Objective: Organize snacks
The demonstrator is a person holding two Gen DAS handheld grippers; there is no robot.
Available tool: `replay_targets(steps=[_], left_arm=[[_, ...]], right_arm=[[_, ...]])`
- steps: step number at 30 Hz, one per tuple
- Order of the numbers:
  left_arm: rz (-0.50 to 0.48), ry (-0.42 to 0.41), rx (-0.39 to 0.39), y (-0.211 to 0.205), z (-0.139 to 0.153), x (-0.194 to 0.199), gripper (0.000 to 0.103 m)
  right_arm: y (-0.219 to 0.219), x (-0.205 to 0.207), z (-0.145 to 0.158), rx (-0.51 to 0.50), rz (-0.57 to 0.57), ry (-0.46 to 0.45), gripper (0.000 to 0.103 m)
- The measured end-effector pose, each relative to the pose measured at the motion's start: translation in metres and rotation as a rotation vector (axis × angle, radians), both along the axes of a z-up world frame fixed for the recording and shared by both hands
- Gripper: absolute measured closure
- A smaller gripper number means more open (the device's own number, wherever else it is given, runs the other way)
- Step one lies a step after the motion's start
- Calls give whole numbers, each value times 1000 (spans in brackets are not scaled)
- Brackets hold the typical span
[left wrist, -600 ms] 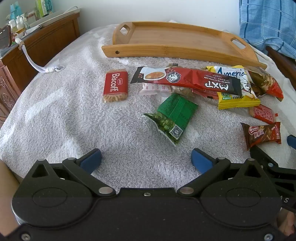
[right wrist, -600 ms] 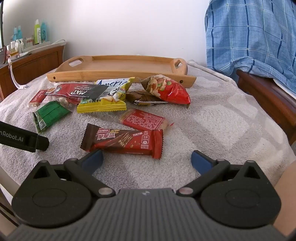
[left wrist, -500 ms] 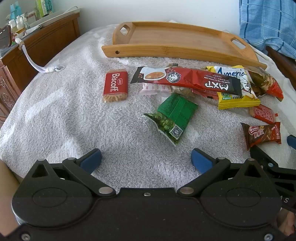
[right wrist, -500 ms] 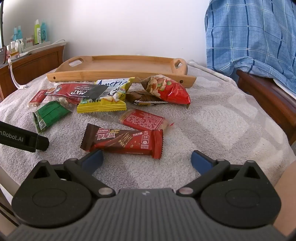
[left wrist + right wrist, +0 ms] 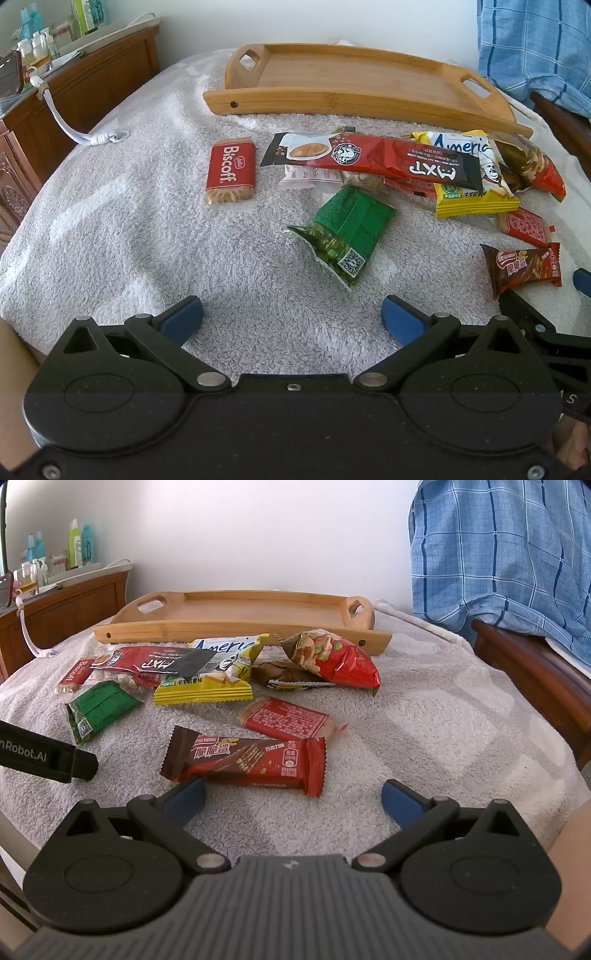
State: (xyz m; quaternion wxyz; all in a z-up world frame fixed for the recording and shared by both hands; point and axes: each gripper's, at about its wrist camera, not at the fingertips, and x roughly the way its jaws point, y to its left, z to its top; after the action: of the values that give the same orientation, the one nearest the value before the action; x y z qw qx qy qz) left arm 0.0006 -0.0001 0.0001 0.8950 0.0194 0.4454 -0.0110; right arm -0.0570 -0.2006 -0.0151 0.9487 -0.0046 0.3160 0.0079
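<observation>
Ahead of our tongs we see a flat green foil packet, a red rectangular Biscoff biscuit wrapper, and beyond, a blue-checked cloth.

1. Wooden tray, empty, lies flat at the bed's far side.
2. Red Biscoff biscuit lies apart, left of the pile.
3. Green pea packet lies nearer, tilted.
4. Long red bar overlaps the yellow packet.
5. Brown-red wafer bar lies nearest, flat.
</observation>
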Motion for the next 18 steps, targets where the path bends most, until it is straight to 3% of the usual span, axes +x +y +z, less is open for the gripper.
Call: replay_targets(steps=[18], left_arm=[[0, -2, 0, 0, -1, -1, 0]], right_arm=[[0, 0, -1, 0, 0, -2, 0]])
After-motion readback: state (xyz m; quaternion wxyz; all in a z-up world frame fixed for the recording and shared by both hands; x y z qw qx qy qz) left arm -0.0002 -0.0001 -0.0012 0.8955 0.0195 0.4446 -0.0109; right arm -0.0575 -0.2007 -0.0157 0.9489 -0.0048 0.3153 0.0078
